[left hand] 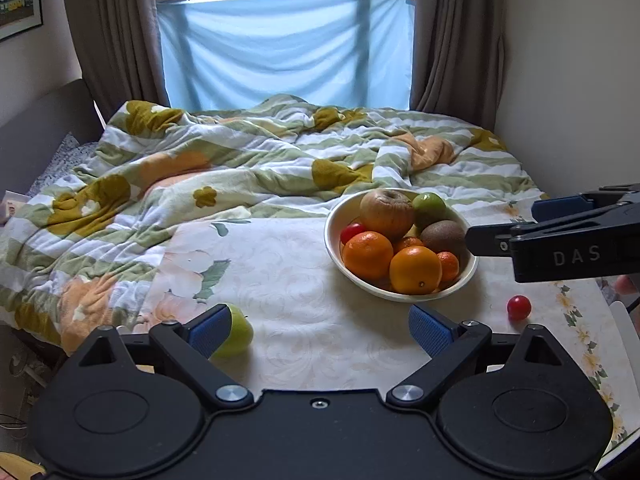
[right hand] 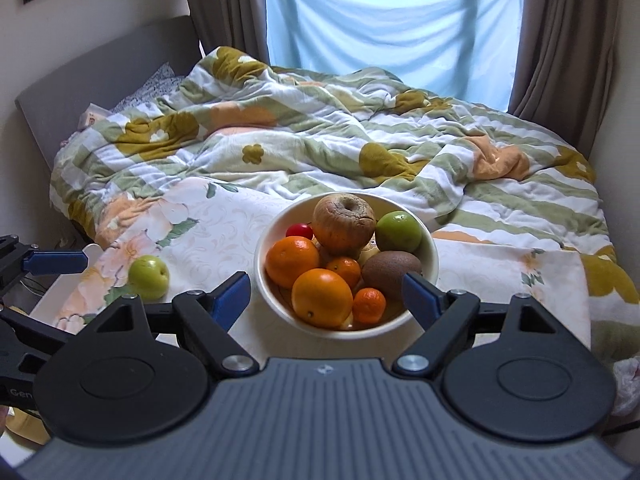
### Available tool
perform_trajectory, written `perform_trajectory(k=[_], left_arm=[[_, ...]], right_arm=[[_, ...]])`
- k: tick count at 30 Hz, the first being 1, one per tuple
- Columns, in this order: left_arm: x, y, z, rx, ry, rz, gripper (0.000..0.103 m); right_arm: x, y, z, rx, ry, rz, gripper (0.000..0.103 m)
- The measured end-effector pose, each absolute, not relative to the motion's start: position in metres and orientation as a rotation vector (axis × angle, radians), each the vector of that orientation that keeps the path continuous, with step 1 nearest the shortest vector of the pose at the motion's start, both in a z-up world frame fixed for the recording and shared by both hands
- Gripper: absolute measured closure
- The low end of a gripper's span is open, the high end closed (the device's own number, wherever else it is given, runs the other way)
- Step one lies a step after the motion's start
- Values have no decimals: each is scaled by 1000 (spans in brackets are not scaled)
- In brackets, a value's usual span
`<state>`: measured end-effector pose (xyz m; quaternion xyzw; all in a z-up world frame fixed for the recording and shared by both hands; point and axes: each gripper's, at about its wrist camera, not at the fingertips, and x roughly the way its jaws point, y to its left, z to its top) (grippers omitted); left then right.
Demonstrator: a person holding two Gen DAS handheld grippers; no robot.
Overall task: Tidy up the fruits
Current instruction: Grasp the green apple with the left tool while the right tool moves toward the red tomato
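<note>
A cream bowl (left hand: 464, 282) (right hand: 430, 248) on the floral cloth holds oranges, small mandarins, a brown apple, a green fruit, a kiwi and a small red fruit. A loose green apple (left hand: 240, 332) (right hand: 149, 277) lies on the cloth, partly behind my left gripper's left fingertip. A loose small red fruit (left hand: 519, 307) lies right of the bowl. My left gripper (left hand: 320, 330) is open and empty, low over the cloth. My right gripper (right hand: 327, 295) is open and empty, just before the bowl; in the left wrist view it shows from the side, by the bowl's right rim.
A rumpled striped, flowered blanket (left hand: 224, 160) covers the bed behind the cloth. A window with a blue sheet (left hand: 284, 48) and brown curtains stands at the back. A grey headboard (right hand: 100, 80) is at the left. Walls close in on both sides.
</note>
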<state>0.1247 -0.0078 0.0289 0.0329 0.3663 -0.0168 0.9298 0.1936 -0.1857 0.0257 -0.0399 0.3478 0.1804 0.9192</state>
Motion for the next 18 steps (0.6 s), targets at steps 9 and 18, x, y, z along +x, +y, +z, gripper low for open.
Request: perform_trajectory(k=[9, 18], left_arm=[[114, 20, 30, 89, 749, -7, 5], [143, 60, -3, 106, 838, -44, 5]], right_arm=[[160, -187, 38, -13, 712, 313, 1], [149, -195, 16, 81, 777, 110, 0]])
